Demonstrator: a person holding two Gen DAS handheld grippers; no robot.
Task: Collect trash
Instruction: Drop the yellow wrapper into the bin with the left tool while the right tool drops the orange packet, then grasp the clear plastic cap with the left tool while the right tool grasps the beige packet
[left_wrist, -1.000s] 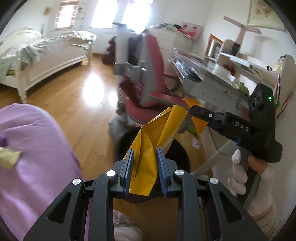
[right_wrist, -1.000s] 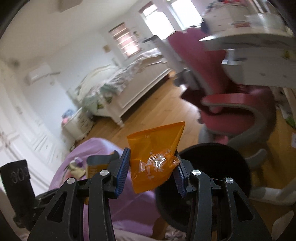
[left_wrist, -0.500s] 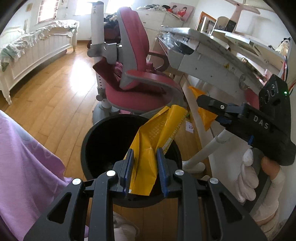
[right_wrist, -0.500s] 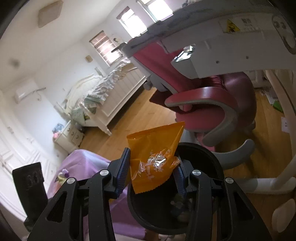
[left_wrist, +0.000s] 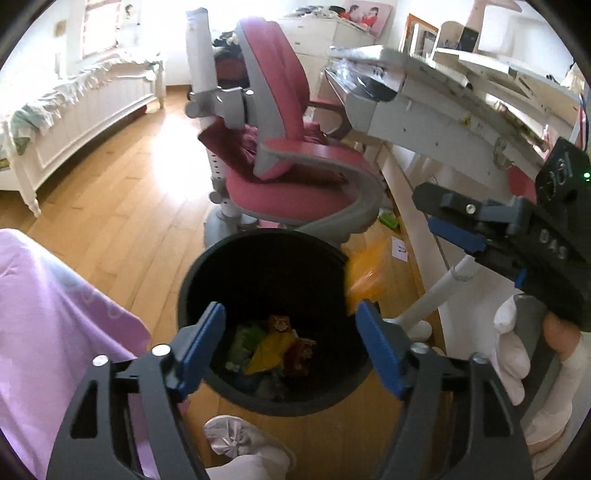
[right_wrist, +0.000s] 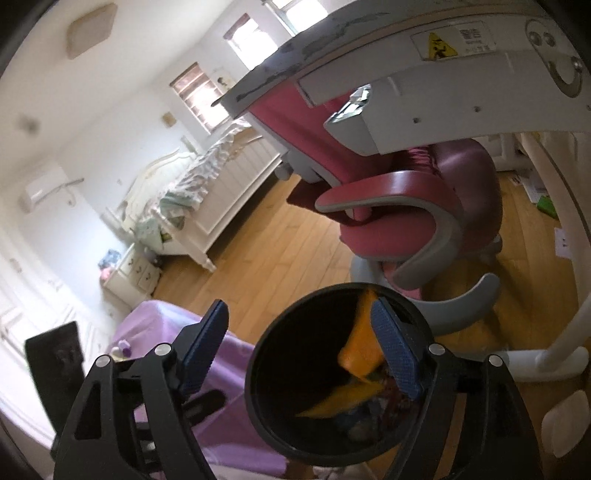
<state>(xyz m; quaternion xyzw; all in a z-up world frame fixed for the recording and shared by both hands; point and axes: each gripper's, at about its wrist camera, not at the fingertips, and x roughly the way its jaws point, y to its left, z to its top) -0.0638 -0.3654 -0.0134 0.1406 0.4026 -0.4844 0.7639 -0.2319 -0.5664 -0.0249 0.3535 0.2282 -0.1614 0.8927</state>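
Over the black bin (right_wrist: 332, 373), both tools' jaws are opening; orange wrapper (right_wrist: 360, 347) falls just below the right tool (right_wrist: 301, 350)

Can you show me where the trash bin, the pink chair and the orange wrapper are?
trash bin (left_wrist: 192, 280): left wrist view, left rim.
pink chair (left_wrist: 295, 192): left wrist view, seat cushion.
orange wrapper (right_wrist: 360, 350): right wrist view, its middle, above the bin.

The bin (left_wrist: 273, 258) stands on the floor (left_wrist: 122, 184) before the chair (left_wrist: 295, 184), wrappers (left_wrist: 273, 347) inside.
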